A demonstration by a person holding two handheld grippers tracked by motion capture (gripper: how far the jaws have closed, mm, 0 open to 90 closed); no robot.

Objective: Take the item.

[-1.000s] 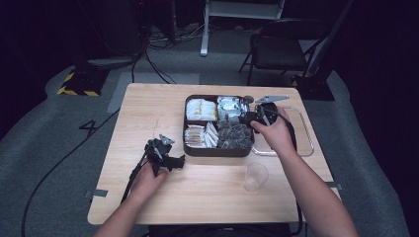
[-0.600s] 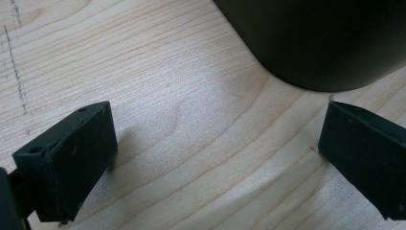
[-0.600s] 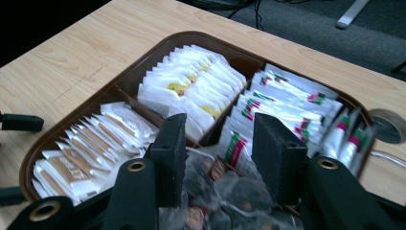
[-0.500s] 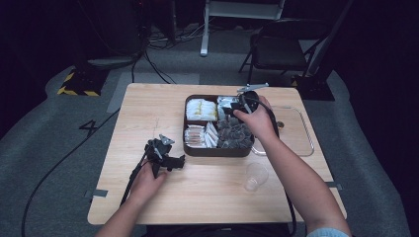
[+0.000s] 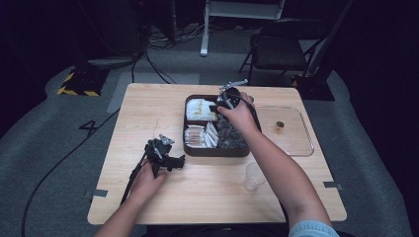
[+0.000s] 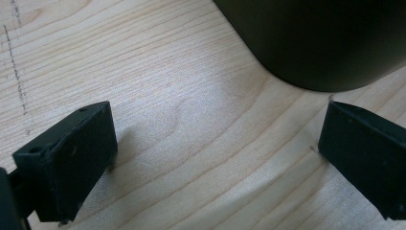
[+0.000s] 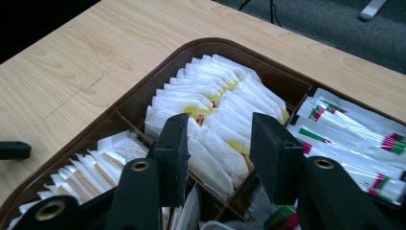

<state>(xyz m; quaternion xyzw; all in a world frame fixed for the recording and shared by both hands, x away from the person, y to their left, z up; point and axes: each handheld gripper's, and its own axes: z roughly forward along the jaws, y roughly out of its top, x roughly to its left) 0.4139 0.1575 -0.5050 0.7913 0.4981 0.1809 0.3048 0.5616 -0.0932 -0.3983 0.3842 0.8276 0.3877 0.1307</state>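
A brown divided tray (image 5: 186,144) sits mid-table with packets in its compartments. My right gripper (image 5: 221,102) hovers over its back part. In the right gripper view this gripper (image 7: 221,140) is open, its jaws apart just above a row of white packets with yellow print (image 7: 218,103); nothing is held. Beside them lie white sachets with red and green print (image 7: 352,129) and paper-wrapped sticks (image 7: 91,167). My left gripper (image 5: 178,160) rests low on the wood left of the tray. Its jaws stand wide open (image 6: 215,163) over bare table, facing the tray's dark corner (image 6: 316,43).
A clear plastic tray (image 5: 309,143) lies right of the brown one with a small brown object (image 5: 279,126) in it. A clear cup (image 5: 253,176) stands near the front, beside the right forearm. A dark chair (image 5: 276,49) stands behind the table.
My right gripper has moved left from the tray's back right corner to over its back middle compartments. The left gripper has stayed in place.
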